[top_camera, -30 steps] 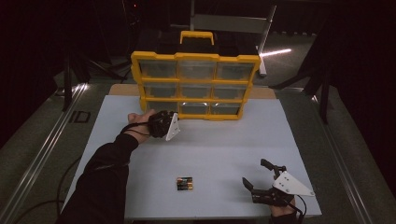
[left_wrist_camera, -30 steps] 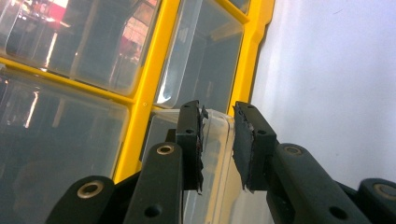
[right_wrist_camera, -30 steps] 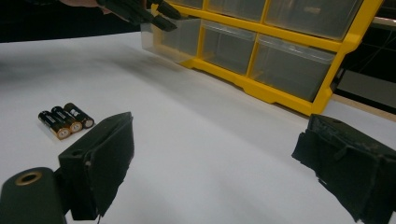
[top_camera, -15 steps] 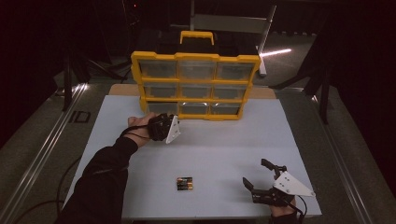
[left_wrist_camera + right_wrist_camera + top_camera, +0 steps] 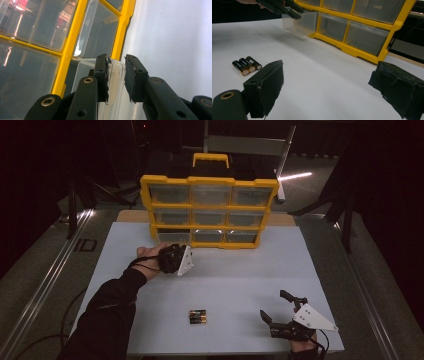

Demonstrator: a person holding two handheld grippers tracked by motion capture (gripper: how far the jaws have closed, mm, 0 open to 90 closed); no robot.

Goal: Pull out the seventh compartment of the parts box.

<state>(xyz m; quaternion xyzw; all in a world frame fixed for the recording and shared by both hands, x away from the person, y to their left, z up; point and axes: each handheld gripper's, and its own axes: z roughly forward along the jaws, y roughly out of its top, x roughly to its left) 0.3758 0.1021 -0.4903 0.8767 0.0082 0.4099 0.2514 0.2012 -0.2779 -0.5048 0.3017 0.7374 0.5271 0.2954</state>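
A yellow organizer (image 5: 209, 181) with clear drawers stands at the back of the white table. Its bottom-left clear drawer (image 5: 299, 23) is pulled partly out. My left gripper (image 5: 116, 75) is shut on that drawer's front lip (image 5: 115, 82), one pad on each side of the plastic. In the high view the left gripper (image 5: 172, 248) sits right in front of the organizer's lower left corner. Three AA batteries (image 5: 197, 317) lie side by side near the front of the table. My right gripper (image 5: 275, 305) rests at the front right, open, with nothing between its pads (image 5: 270, 87).
The white table top (image 5: 240, 270) lies bare between the organizer and the batteries (image 5: 246, 65). A metal rail (image 5: 45, 285) runs along the left side. The organizer's other drawers (image 5: 364, 37) are pushed in. Dark surroundings lie beyond the table.
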